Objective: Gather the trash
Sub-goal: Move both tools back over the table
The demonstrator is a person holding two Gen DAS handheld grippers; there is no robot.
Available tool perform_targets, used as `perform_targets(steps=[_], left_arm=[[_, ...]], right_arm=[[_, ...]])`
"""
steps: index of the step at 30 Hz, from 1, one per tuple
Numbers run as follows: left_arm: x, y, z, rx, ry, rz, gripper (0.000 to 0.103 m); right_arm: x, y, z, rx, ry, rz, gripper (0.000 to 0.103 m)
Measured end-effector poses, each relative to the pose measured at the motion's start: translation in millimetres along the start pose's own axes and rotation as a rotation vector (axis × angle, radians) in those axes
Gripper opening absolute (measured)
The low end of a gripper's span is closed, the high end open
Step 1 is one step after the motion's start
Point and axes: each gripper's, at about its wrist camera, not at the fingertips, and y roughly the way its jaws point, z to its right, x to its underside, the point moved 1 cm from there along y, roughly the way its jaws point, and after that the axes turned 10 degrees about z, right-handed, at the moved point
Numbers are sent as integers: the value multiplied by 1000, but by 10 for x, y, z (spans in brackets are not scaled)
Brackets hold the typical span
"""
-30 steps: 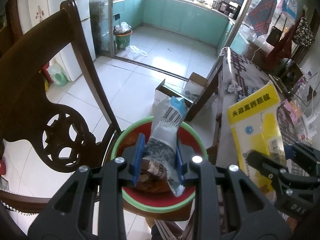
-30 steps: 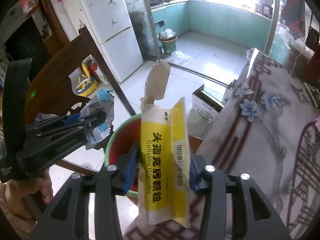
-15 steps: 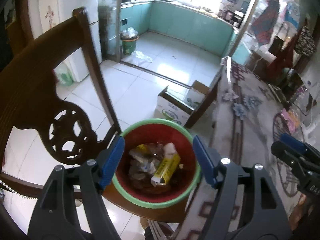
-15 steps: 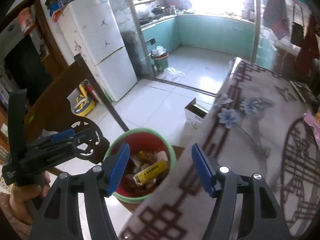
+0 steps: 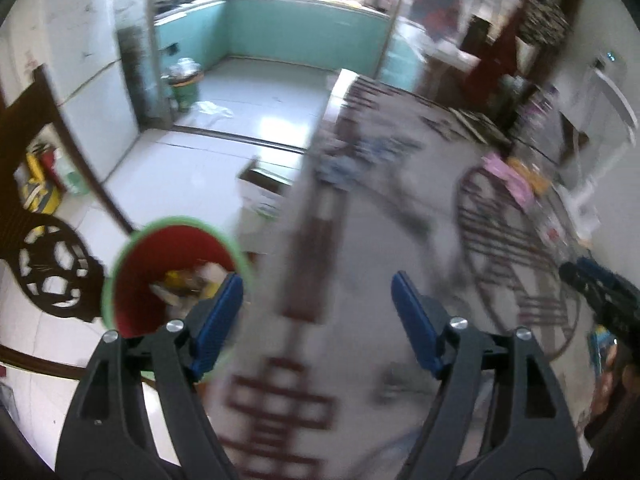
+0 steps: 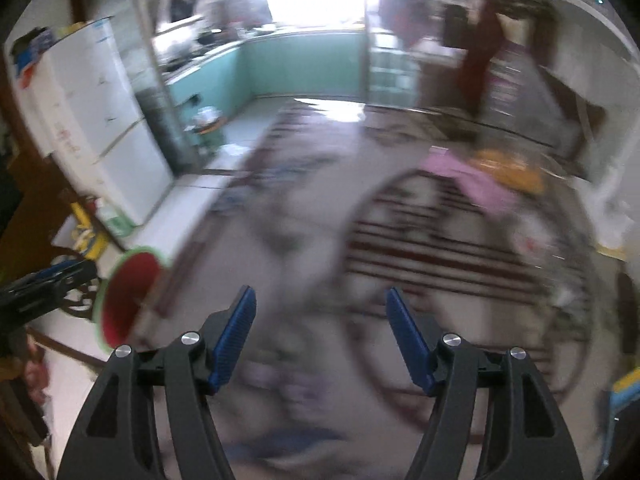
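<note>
Covering the table (image 5: 360,240): patterned cloth (blurred).

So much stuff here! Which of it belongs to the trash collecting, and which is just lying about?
Part of the job:
- red bin with the green rim, trash inside
- left gripper, jaws opening, nothing between them
- right gripper, empty
- pink and orange wrappers on the table, probably next

Just lying about:
- carved wooden chair
- white fridge
- cardboard box
- patterned tablecloth
</note>
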Motion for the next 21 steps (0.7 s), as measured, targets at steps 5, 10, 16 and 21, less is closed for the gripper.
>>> perform_targets(steps=[5,10,16,21], left_arm=[[136,72,793,74,52,-28,74],[167,196,1443,146,34,-60,74],[-6,433,2023,181,12,-77,76],[-319,849,2352,175,-61,-90,81]], right_arm=[[-18,-52,941,86,-2,-8,73],[-209,333,1746,145,-71,-59,79],[-216,1000,2262,120,-114,-176,79],[-111,1412,2448,60,-93,-249,81]])
